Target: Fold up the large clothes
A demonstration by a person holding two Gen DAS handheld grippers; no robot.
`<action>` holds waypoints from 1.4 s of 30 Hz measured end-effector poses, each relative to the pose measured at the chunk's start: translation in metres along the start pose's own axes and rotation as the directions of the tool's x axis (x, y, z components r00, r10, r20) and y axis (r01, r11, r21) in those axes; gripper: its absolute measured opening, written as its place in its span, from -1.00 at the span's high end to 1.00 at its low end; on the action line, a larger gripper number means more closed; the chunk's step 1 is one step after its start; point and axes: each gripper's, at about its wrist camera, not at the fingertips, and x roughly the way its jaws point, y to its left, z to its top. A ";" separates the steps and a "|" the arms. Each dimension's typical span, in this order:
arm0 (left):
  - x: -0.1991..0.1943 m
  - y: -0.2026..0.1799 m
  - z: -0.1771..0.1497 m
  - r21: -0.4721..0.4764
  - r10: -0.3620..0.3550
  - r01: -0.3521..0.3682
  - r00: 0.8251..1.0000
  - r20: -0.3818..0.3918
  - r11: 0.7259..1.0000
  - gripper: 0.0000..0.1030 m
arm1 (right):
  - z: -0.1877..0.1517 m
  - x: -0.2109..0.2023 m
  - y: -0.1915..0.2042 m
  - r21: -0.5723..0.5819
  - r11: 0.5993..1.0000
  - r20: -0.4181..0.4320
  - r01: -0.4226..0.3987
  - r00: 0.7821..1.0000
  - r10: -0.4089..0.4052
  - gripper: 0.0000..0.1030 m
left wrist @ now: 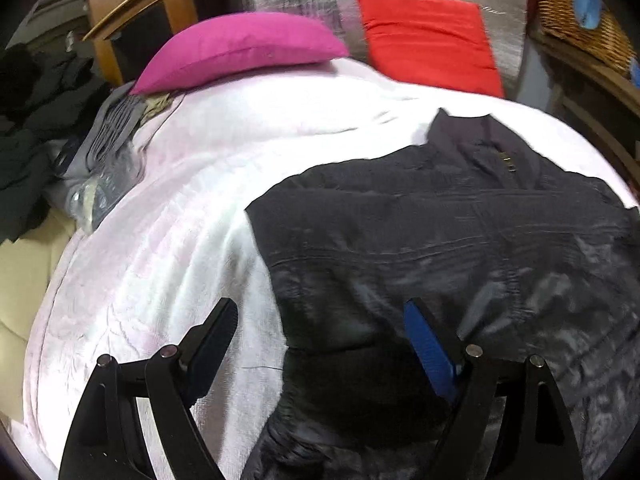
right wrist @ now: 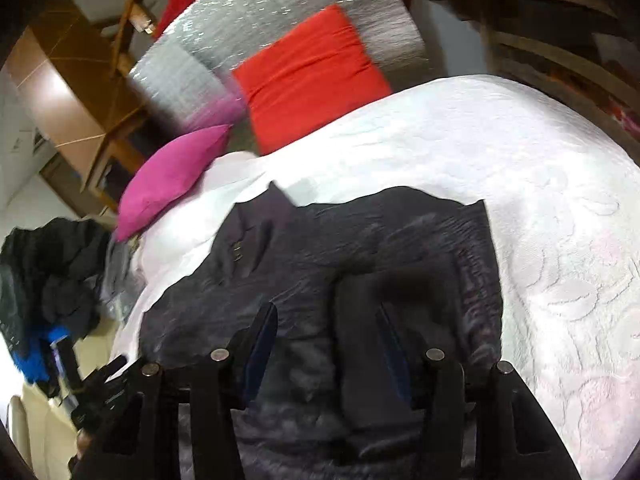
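Two grippers are held low over a dark jacket [left wrist: 460, 240] that is spread on a white quilted bedspread [left wrist: 168, 248]. The left gripper [left wrist: 320, 320] is seen with its jaws wide apart — one finger over the bedspread, the other over the jacket's edge — and nothing is gripped. The right gripper [right wrist: 328, 320] is likewise parted above the jacket [right wrist: 320, 248]. A magenta pillow [left wrist: 240, 48] and a red cushion [left wrist: 428, 40] are set at the far end.

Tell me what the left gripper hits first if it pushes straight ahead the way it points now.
Most likely the dark jacket: the open left gripper has its near edge between its fingers, over the white bedspread. Depth is unclear, so it may graze the bedspread instead.
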 end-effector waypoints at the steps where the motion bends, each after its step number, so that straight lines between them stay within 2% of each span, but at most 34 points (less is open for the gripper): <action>1: 0.009 0.002 -0.001 -0.011 0.016 -0.016 0.999 -0.036 1.000 -0.66 | 0.000 0.006 -0.002 0.005 1.000 -0.012 0.020 1.000 -0.020 -0.08; 2: 0.015 0.003 -0.002 -0.014 0.026 -0.027 0.997 -0.069 1.000 -0.66 | -0.001 0.016 -0.006 0.010 0.998 -0.037 0.056 0.998 -0.056 -0.08; 4: 0.026 0.008 -0.006 -0.040 -0.004 0.000 0.995 -0.102 0.999 -0.73 | -0.007 0.038 -0.017 0.025 0.993 -0.105 0.112 0.989 -0.108 0.01; 8: 0.022 0.008 -0.006 -0.043 0.000 -0.004 0.995 -0.103 0.999 -0.75 | -0.003 0.035 -0.021 0.057 0.994 -0.095 0.097 0.991 -0.092 0.06; 11: 0.010 0.013 -0.003 -0.057 -0.010 0.006 0.998 -0.061 0.998 -0.75 | -0.001 0.017 -0.015 0.062 0.997 -0.049 0.044 0.998 -0.041 0.05; 14: 0.001 0.013 -0.003 -0.051 -0.022 0.021 0.999 -0.035 0.998 -0.75 | -0.003 0.008 0.002 0.008 1.000 -0.030 -0.011 0.999 0.012 -0.01; 16: 0.002 0.010 -0.005 -0.030 -0.017 0.016 0.999 -0.041 0.999 -0.75 | -0.010 0.009 0.021 -0.050 0.997 -0.064 -0.053 0.997 0.050 -0.01; 21: 0.012 -0.006 -0.016 0.022 0.003 -0.001 0.995 -0.099 1.000 -0.75 | -0.036 0.038 0.063 -0.243 0.970 -0.186 -0.020 0.982 -0.027 -0.03; 22: 0.013 -0.007 -0.017 0.026 0.006 -0.003 0.995 -0.100 1.000 -0.75 | -0.045 0.051 0.067 -0.282 0.959 -0.224 0.018 0.971 -0.084 -0.04; 25: 0.006 -0.006 -0.016 0.014 0.005 -0.004 0.995 -0.102 1.000 -0.75 | -0.050 0.054 0.071 -0.337 0.940 -0.211 0.054 0.969 -0.131 -0.03; 29: -0.017 -0.007 -0.014 0.010 -0.032 0.033 0.998 -0.055 0.999 -0.75 | -0.047 0.031 0.074 -0.288 0.958 -0.184 0.005 0.981 -0.061 -0.03; 33: -0.033 -0.021 -0.023 0.074 -0.086 0.089 0.996 -0.036 0.993 -0.75 | -0.058 0.020 0.084 -0.323 0.946 -0.187 -0.021 0.982 -0.042 -0.12; 36: -0.029 -0.039 -0.039 0.151 -0.051 0.060 0.997 -0.066 0.987 -0.75 | -0.073 0.033 0.088 -0.344 0.939 -0.237 0.017 0.966 -0.104 -0.13; 38: -0.029 -0.041 -0.043 0.151 -0.033 0.042 0.997 -0.066 0.988 -0.76 | -0.076 0.030 0.091 -0.351 0.936 -0.222 0.029 0.968 -0.113 -0.13; 42: -0.050 -0.030 -0.049 0.096 -0.052 0.057 0.998 -0.046 0.994 -0.75 | -0.077 -0.006 0.090 -0.307 0.951 -0.190 -0.028 0.981 -0.033 -0.13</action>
